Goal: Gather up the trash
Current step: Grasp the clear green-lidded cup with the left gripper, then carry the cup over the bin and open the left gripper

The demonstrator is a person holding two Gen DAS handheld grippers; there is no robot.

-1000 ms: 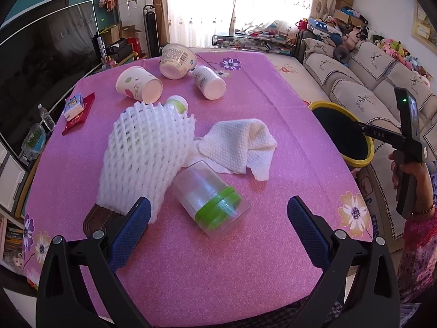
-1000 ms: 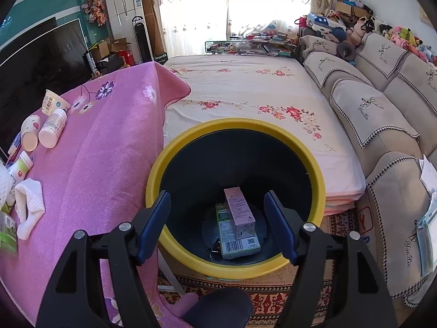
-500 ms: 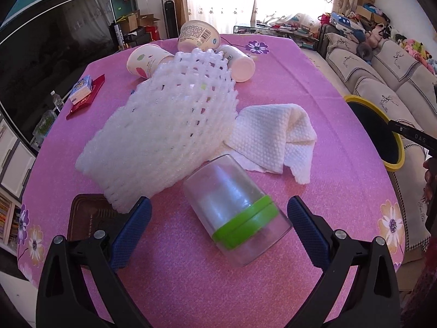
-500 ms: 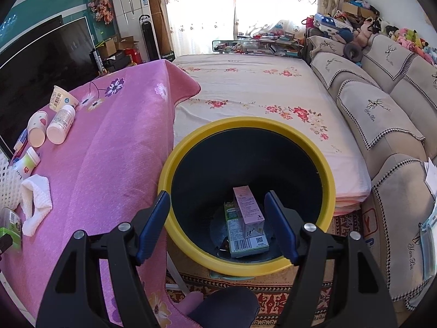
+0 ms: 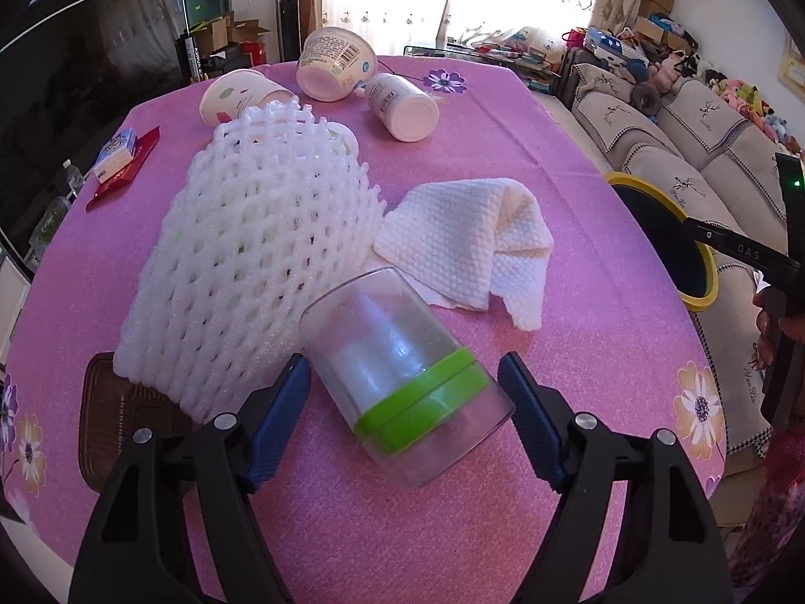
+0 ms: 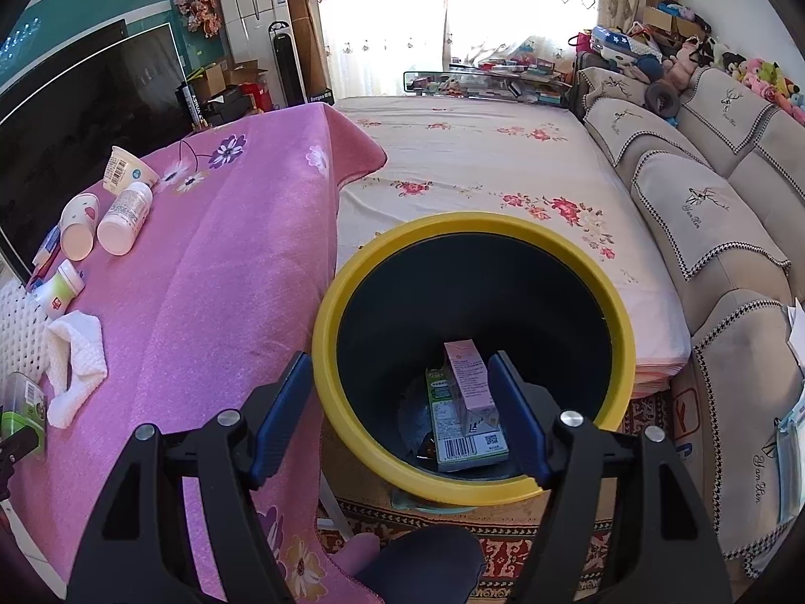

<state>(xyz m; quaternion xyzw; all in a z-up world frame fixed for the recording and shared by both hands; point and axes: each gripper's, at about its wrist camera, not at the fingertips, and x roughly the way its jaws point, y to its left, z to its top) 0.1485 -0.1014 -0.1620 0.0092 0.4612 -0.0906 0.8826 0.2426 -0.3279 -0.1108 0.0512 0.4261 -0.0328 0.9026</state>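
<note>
The left hand-held gripper is spread wide, its blue pads either side of a clear plastic jar with a green band that lies tipped on its side on the table; neither pad touches it. The jar's far end rests against a white foam fruit net on one side and lies just beside a crumpled white waffle-weave cloth on the other. Bare pink cloth lies right of the jar, out to the table's rounded edge. Farther back lie a spotted paper cup, a tub with a barcode label and a white bottle, all on their sides; a red packet with a small blue box on it sits near the left edge.

The right hand-held gripper is spread too, holding nothing, above the mouth of a round dark bin with a yellow rim that stands just beside the table's edge. In the bin's bottom lie a pink carton on a green carton with a barcode; their print is too small to read. "DAS" shows on the right tool's arm in the left view.

The table wears a pink flowered cloth. Beyond the bin are a flowered bed and a beige sofa; a dark television stands on the left.
</note>
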